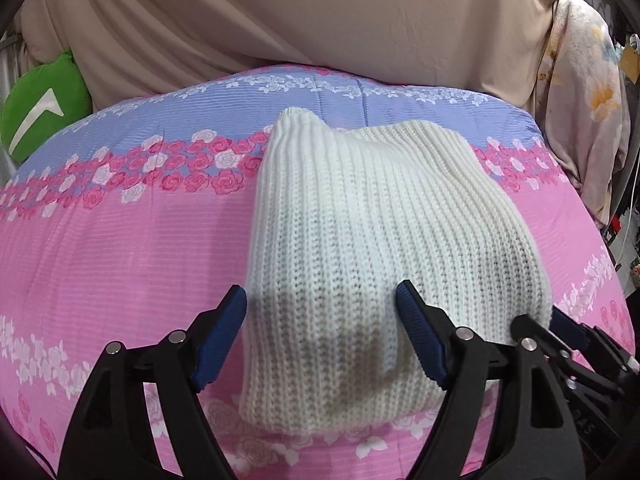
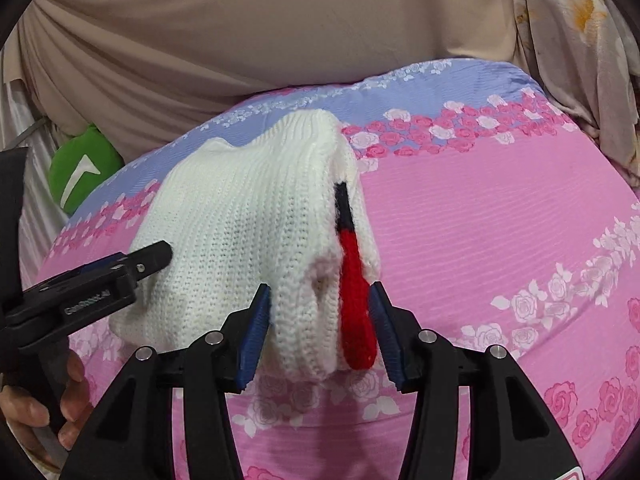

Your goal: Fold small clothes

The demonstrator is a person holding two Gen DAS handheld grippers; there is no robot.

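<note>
A folded white ribbed knit garment (image 1: pixel 360 248) lies on the pink floral bedspread (image 1: pixel 120 264). In the right wrist view the same garment (image 2: pixel 240 232) shows a red and black knit stripe (image 2: pixel 354 280) along its right fold. My left gripper (image 1: pixel 322 336) is open, its blue pads either side of the garment's near left corner. My right gripper (image 2: pixel 318 328) is open, its jaws straddling the near right edge with the red stripe between them. The left gripper also shows in the right wrist view (image 2: pixel 132 264), and the right gripper at the lower right of the left wrist view (image 1: pixel 560 328).
The bedspread (image 2: pixel 500 240) has a blue band with roses at the far side. A beige draped sheet (image 1: pixel 320 20) rises behind. A green plush (image 1: pixel 44 100) sits far left. A floral cloth (image 1: pixel 580 120) hangs at the right. A hand (image 2: pixel 36 400) holds the left gripper.
</note>
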